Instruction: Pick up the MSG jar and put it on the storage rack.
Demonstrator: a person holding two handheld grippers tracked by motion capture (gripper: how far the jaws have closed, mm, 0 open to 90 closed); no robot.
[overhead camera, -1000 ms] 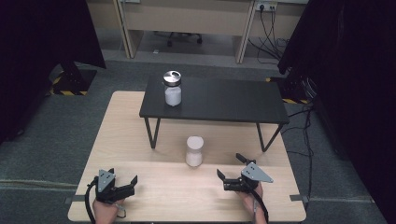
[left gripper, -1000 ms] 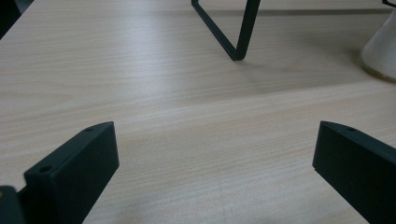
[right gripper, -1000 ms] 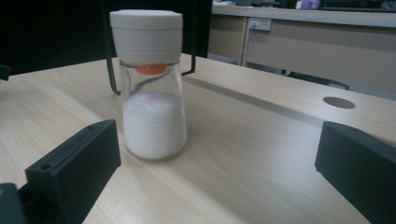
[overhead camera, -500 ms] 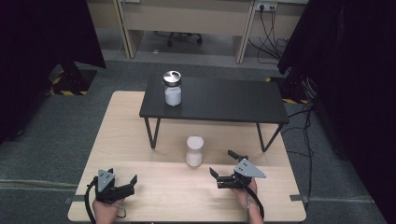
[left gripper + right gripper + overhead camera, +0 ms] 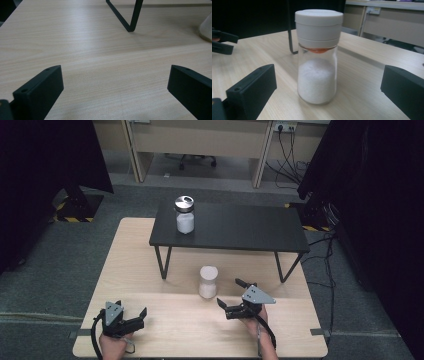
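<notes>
A glass jar (image 5: 208,281) with a white lid and white powder stands on the wooden table (image 5: 130,255), just in front of the black shelf. My right gripper (image 5: 229,292) is open a short way to the jar's right, jaws angled toward it. In the right gripper view the jar (image 5: 317,62) stands upright ahead of the wide-open jaws of that gripper (image 5: 328,77), not touched by them. My left gripper (image 5: 141,318) lies open near the table's front left corner. Its view has the open jaws of the left gripper (image 5: 115,77) over bare wood.
A low black shelf (image 5: 240,227) on thin metal legs stands on the back half of the table. On its left end is a second jar (image 5: 184,215) with a silver lid. One shelf leg (image 5: 130,17) is ahead of the left gripper.
My right gripper has moved left and forward toward the white-lidded jar and turned to face it. The left gripper and both jars have stayed put.
</notes>
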